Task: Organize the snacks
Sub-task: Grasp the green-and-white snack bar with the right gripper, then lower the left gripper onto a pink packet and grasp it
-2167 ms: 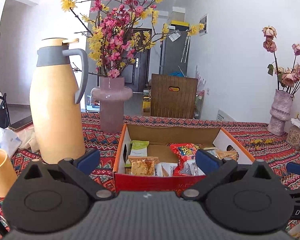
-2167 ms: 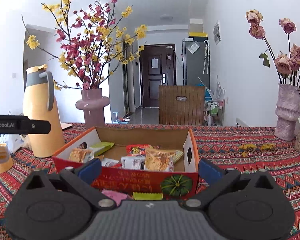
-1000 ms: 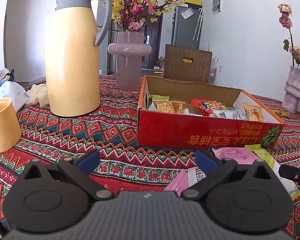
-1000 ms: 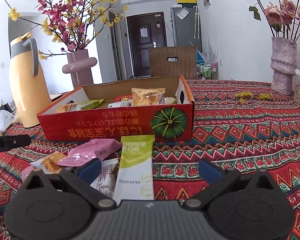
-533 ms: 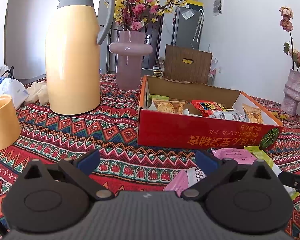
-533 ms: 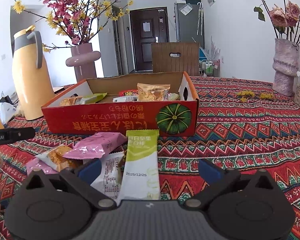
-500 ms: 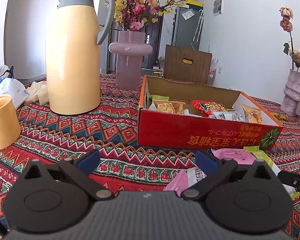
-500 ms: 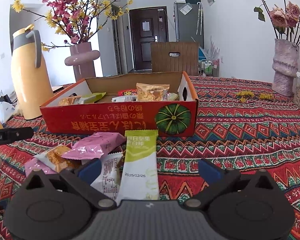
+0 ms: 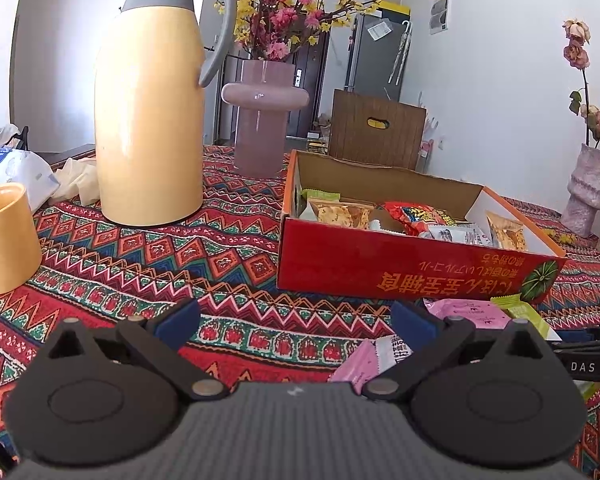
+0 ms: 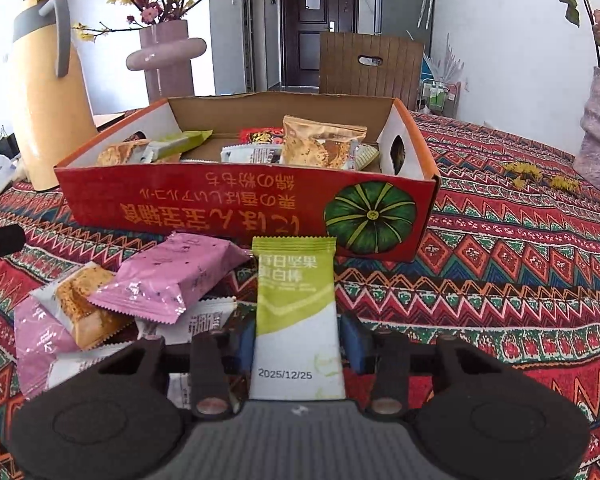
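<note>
A: While the right gripper (image 10: 298,338) is closing its jaws, the long green-and-white foil snack sachet (image 10: 296,304) lies straight out between them, its near end flanked by the blue pads; they look to be at its edges, though whether they press yet cannot be told.

B: So the operator should let them settle squarely on both long edges before lifting?

A: Probably. The pink crinkled snack packet (image 10: 176,280) sits just left of the jaws, partly over a white wrapper (image 10: 204,322) that the left finger nearly touches; a skewed close could drag that along.

B: And the destination?

A: The red cardboard snack box (image 10: 236,204) stands directly ahead, beyond the sachet's far end. The left gripper (image 9: 294,322) hovers wide open, holding nothing, over the patterned red tablecloth (image 9: 180,256).
</note>
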Tool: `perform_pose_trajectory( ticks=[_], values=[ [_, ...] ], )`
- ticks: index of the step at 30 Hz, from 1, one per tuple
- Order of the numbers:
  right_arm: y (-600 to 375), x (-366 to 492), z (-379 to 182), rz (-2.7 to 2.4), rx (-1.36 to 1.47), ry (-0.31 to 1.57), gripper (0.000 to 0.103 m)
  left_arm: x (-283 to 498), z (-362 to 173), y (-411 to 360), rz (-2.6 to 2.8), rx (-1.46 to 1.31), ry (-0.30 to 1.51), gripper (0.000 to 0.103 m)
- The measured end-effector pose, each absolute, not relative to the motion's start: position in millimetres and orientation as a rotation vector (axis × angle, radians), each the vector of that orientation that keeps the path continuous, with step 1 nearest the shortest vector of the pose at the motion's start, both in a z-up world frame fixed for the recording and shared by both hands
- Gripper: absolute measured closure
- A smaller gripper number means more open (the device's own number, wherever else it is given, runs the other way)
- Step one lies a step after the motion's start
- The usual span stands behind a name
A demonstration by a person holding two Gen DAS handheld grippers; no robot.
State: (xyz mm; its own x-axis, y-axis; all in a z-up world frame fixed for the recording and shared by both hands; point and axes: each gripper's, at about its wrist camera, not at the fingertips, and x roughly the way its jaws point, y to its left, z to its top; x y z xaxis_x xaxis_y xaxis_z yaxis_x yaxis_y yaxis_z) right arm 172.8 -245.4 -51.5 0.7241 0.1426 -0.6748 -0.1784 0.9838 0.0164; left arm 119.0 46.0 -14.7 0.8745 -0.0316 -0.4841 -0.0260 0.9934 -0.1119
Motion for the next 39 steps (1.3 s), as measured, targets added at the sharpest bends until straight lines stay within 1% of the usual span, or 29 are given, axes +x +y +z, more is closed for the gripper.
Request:
perform_pose_trajectory(
  ticks=[4,8,11,22,31,39],
  values=[
    [-245,173,-52,0.187,-0.06,0.736,0.061,119,-15,46,0.0,-0.117,0.51,0.0],
    [-245,170,-53,0.195,-0.056,0.721,0.067,120,-16,46,0.003,-0.116,0.513,0.0],
    [-245,167,-53,0.189,-0.052,0.704,0.069,120,-16,46,0.005,-0.117,0.515,0.0],
    [-269,123,-34,0.143,0.034,0.568,0.069,120,-16,46,0.004,-0.118,0.516,0.0],
    [-282,103,-44,0.122,0.098,0.55,0.069,122,-17,45,0.019,-0.112,0.53,0.0],
    [-287,103,-48,0.143,0.138,0.54,0.069,115,-12,46,0.005,-0.079,0.567,0.0]
  ],
)
